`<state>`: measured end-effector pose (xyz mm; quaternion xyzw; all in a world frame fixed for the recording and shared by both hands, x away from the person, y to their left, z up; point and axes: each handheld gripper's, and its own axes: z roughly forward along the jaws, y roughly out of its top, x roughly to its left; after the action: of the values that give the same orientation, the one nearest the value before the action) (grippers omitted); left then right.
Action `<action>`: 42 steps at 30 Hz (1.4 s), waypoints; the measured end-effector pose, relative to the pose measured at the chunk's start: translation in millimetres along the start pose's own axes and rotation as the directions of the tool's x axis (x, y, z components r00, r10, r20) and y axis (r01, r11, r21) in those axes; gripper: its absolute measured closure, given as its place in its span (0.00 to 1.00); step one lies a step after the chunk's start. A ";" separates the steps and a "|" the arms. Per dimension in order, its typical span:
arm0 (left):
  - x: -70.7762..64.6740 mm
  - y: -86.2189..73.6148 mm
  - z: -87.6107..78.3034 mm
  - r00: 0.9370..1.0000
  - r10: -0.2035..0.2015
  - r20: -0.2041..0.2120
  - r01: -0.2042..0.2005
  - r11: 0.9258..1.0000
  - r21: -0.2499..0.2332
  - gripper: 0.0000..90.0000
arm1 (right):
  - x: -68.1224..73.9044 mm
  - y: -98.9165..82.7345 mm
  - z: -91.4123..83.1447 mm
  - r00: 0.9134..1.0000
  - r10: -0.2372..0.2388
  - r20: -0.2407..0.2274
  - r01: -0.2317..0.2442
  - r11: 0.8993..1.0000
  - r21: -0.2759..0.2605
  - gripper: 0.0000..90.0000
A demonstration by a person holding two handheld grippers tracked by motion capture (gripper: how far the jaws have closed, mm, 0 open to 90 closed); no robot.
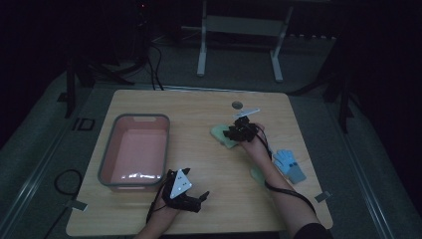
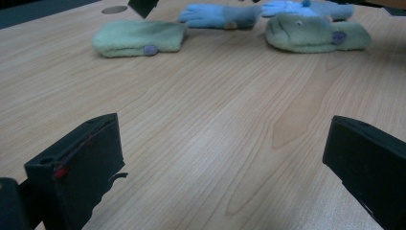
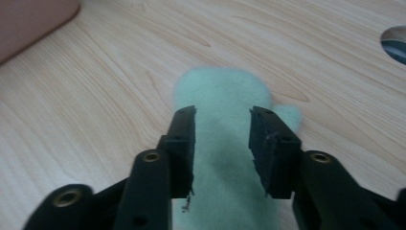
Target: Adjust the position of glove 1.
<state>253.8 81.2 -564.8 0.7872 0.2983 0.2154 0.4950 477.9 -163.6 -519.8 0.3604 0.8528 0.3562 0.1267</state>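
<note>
Bin [image 1: 110, 149] holds 0 items. My right hand-held gripper [image 3: 222, 143] straddles green mitten [image 3: 225, 91], jaws apart, unclamped. Left hand-held gripper [image 1: 191, 199] apart, idle near bin. 4 pieces left.

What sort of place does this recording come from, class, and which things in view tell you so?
Probably a dim lab or recording room, not a home: a bare wooden table on a dark floor, metal stand legs behind it, and cables trailing across the floor.

We see the left tongs [image 2: 222, 163] spread wide over bare bench [image 2: 206, 124], nothing between the jaws. Far side: a green mitten [image 2: 139, 38]; right of it, well apart, a second green mitten [image 2: 316, 32]; blue gloves [image 2: 218, 15] just behind both.
</note>
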 end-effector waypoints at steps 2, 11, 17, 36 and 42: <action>0.0 -0.1 -0.1 1.000 -0.001 0.002 0.001 1.000 -0.002 0.00 | -0.5 0.5 4.9 1.000 -0.021 0.007 0.021 1.000 0.007 0.67; 0.4 -0.2 -0.3 1.000 -0.002 0.004 0.002 1.000 -0.003 0.00 | -7.4 -8.2 29.1 0.995 -0.095 -0.034 0.096 0.995 0.023 0.69; 0.3 -0.1 -0.3 1.000 -0.001 0.003 0.001 1.000 -0.002 0.00 | -7.7 -8.0 30.2 0.997 -0.078 -0.029 0.079 0.997 0.028 0.76; 0.1 -0.1 -0.1 1.000 0.000 0.001 0.000 1.000 -0.003 0.00 | 44.3 -1.5 -36.3 0.986 0.116 0.119 -0.110 0.993 -0.049 0.96; -0.3 0.0 -0.1 1.000 0.003 -0.004 -0.003 1.000 0.001 0.00 | 65.2 -10.7 -58.6 0.978 0.172 0.120 -0.164 0.984 -0.075 0.96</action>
<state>253.5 81.0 -564.8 0.7873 0.2984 0.2176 0.4938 398.4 -153.1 -482.7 0.4487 0.7977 0.3694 0.1612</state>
